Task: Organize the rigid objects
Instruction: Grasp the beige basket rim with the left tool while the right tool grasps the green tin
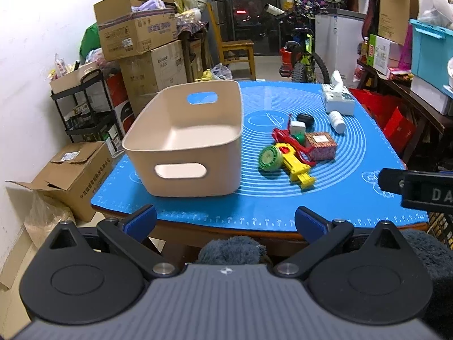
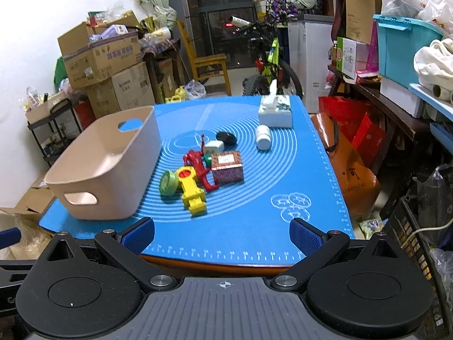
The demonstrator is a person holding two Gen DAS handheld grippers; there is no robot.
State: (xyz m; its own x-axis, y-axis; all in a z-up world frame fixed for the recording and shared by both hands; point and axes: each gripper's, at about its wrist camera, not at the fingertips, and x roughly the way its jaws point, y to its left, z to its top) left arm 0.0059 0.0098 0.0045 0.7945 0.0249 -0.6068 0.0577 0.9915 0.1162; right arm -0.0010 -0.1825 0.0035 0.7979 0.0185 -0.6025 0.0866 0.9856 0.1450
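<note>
An empty beige bin (image 1: 184, 138) (image 2: 104, 170) stands on the left of the blue mat (image 1: 283, 198) (image 2: 254, 226). To its right lie a green round disc (image 1: 270, 157) (image 2: 169, 182), a yellow toy (image 1: 297, 167) (image 2: 192, 192), a red toy (image 1: 291, 141) (image 2: 198, 167), a patterned box (image 1: 321, 144) (image 2: 228, 167), a white cube (image 1: 297, 127) (image 2: 213, 147), a black case (image 1: 305, 119) (image 2: 226, 138) and a white bottle (image 1: 337, 121) (image 2: 263, 137). My left gripper (image 1: 225, 222) and right gripper (image 2: 222, 235) are open and empty at the mat's near edge.
A tissue box (image 1: 337, 97) (image 2: 276, 110) sits at the mat's far right. Part of the right gripper (image 1: 419, 189) shows at the left view's right edge. Cardboard boxes (image 1: 136, 34), a chair (image 1: 235, 51), a bicycle (image 2: 269, 62) and shelves surround the table.
</note>
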